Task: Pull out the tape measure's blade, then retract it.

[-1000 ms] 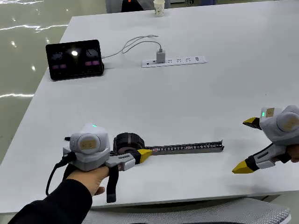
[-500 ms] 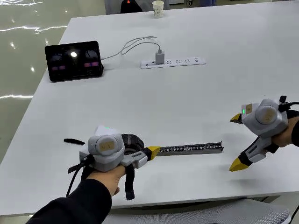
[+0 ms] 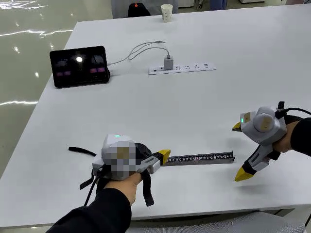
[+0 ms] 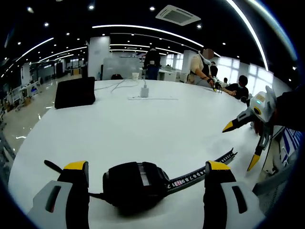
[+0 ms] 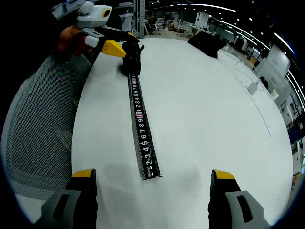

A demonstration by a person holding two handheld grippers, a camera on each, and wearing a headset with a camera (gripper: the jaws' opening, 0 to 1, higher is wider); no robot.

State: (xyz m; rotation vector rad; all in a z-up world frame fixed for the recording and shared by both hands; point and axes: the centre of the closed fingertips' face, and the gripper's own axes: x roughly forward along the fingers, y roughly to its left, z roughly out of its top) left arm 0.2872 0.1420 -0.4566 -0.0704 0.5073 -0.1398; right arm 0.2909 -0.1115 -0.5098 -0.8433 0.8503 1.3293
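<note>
So here's where we're at: the tape measure [image 3: 141, 149] sits on the white tabletop [image 3: 194, 111] near our front edge, toward the left. Its blade [image 3: 201, 158] is pulled out and lies flat, running off to the right. The left gripper [image 4: 147, 167] straddles the black case [image 4: 136, 183]. In the left gripper view the yellow-tipped fingers [image 4: 76, 168] are spread wide, one on each side, with a clear gap between each and the case, so we've got no hold on it. The blade slips out past the right-hand finger in that view. A black strap [image 3: 80, 151] lies on the tabletop just left of this gripper.

The right gripper [image 3: 239, 151] is over by the blade's free end, just to the right of it, tilted so one tip is low near the tabletop and the other sits higher. Its fingers are wide open too and hold nothing. In the right gripper view the blade's end lies between them, and the printed numbers run away toward the case at the far end. Whether the low tip touches the tabletop, we can't tell.

Further back there's a dark tablet [image 3: 80, 65] on the left and a white power strip [image 3: 182, 68] with a charger [image 3: 168, 61] plugged in. A cable [image 3: 141, 47] loops toward the tablet, and a paper cup [image 3: 166, 12] stands at the far edge
</note>
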